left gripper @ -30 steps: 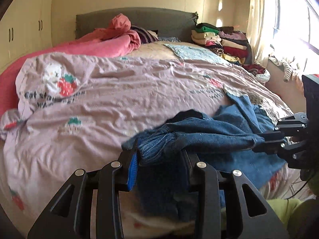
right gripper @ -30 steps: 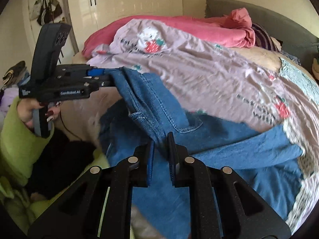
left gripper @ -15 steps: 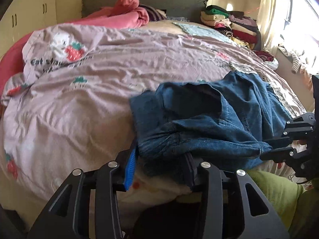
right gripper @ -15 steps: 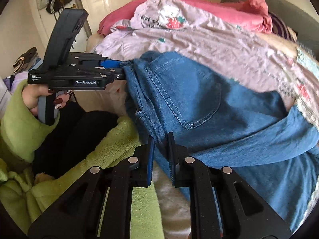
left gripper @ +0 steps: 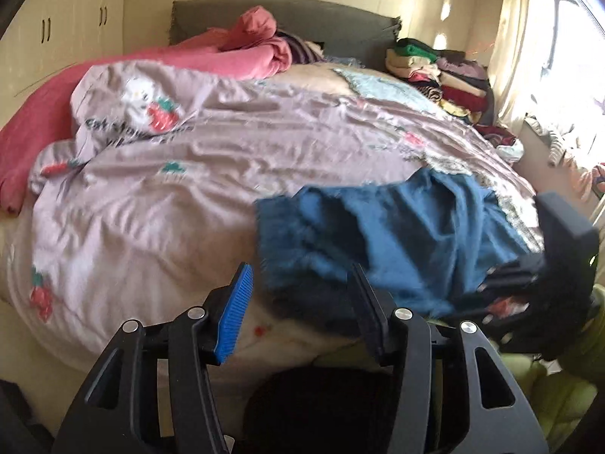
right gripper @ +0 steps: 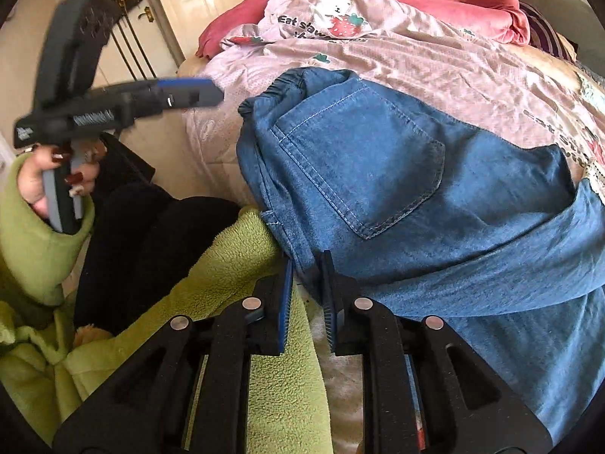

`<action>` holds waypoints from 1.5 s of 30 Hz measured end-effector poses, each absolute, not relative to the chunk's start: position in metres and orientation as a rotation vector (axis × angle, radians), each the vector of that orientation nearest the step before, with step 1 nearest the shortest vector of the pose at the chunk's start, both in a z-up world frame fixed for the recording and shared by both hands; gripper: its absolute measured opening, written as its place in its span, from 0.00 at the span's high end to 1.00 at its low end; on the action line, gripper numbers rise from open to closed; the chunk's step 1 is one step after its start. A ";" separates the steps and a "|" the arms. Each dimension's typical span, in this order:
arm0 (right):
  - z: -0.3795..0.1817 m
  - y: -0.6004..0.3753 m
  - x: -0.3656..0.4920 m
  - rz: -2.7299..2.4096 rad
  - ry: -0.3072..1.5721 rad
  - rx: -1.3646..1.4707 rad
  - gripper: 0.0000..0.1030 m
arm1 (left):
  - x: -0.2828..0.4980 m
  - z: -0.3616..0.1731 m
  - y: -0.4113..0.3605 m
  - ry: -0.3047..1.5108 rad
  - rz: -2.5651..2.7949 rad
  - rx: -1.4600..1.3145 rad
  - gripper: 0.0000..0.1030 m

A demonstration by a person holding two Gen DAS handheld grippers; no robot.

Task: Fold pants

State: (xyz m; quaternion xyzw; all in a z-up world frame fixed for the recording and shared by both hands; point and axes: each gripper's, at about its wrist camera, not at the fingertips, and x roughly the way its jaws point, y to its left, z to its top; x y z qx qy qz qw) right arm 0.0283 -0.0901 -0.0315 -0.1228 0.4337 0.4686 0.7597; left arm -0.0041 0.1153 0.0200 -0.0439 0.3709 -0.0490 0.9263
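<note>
Right wrist view: right gripper pinches the jeans edge; their length runs away rightward. Left gripper, jaws opening, is apart, empty.

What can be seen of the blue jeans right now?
The jeans are blue denim, lying crumpled at the bed's near edge on the pink strawberry-print duvet, with a stitched back pocket facing up and a gathered elastic waistband. The right gripper pinches their near edge; the left gripper, jaws opening, has nothing between them.
</note>
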 end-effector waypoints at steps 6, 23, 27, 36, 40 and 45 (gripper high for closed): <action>-0.032 -0.094 0.028 1.025 0.955 -0.245 0.88 | 0.034 -0.009 0.075 0.845 -0.168 -0.038 0.51; -0.055 -0.099 0.059 0.818 1.034 -0.259 0.69 | 0.031 -0.039 0.077 0.882 -0.162 -0.030 0.53; -0.047 -0.103 0.055 0.826 1.016 -0.230 0.68 | 0.032 -0.039 0.076 0.864 -0.159 -0.032 0.53; 0.001 -0.154 0.062 0.735 0.888 -0.108 0.51 | 0.014 -0.007 0.082 0.779 -0.143 -0.086 0.42; 0.009 -0.182 0.072 0.664 0.855 -0.077 0.45 | 0.011 0.006 0.079 0.764 -0.153 -0.095 0.36; 0.019 -0.204 0.090 0.578 0.830 -0.081 0.39 | 0.016 0.011 0.056 0.769 -0.223 -0.085 0.28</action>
